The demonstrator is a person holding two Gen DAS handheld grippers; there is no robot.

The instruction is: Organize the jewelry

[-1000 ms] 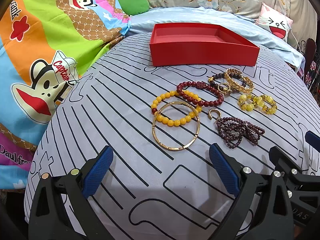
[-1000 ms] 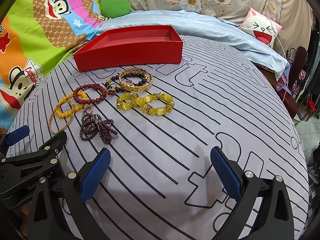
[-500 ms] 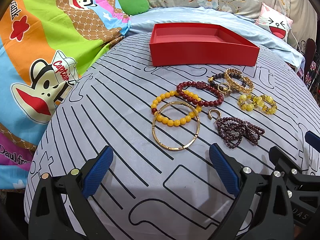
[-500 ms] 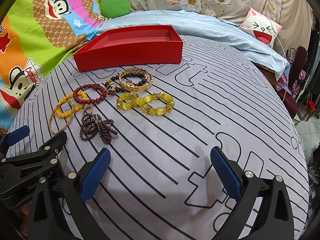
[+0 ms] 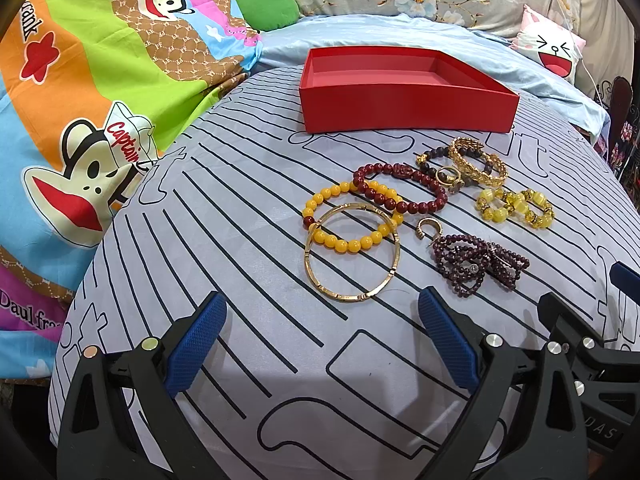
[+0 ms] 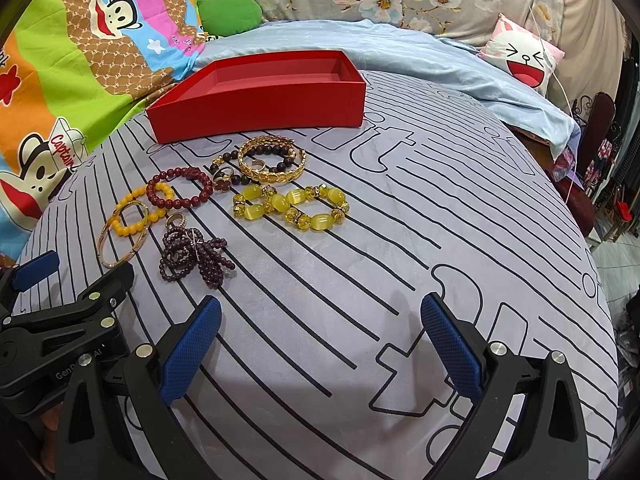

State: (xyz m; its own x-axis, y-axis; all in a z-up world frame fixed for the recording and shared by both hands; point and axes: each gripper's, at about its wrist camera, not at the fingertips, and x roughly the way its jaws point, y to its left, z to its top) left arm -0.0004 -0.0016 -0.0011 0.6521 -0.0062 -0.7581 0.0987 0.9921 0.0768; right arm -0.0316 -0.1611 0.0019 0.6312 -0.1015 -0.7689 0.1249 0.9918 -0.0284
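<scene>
An empty red box (image 5: 404, 108) (image 6: 260, 108) stands at the far side of a striped cloth. In front of it lie a thin gold bangle (image 5: 352, 296) (image 6: 105, 254), a yellow bead bracelet (image 5: 316, 200) (image 6: 124, 232), a dark red bead bracelet (image 5: 424, 206) (image 6: 180, 202), a purple bead bunch (image 5: 476, 266) (image 6: 196, 256), a pale yellow stone bracelet (image 5: 516, 210) (image 6: 292, 208) and a gold leaf bangle (image 5: 476, 160) (image 6: 272, 160). My left gripper (image 5: 320, 344) is open and empty, short of the gold bangle. My right gripper (image 6: 320, 344) is open and empty, right of the purple beads.
The striped cloth (image 6: 440, 200) covers a domed surface that drops away at its edges. A cartoon monkey blanket (image 5: 80, 120) lies to the left, a pale blue sheet (image 6: 400, 52) and a white face cushion (image 6: 520, 56) behind. Small rings (image 5: 428, 228) lie among the bracelets.
</scene>
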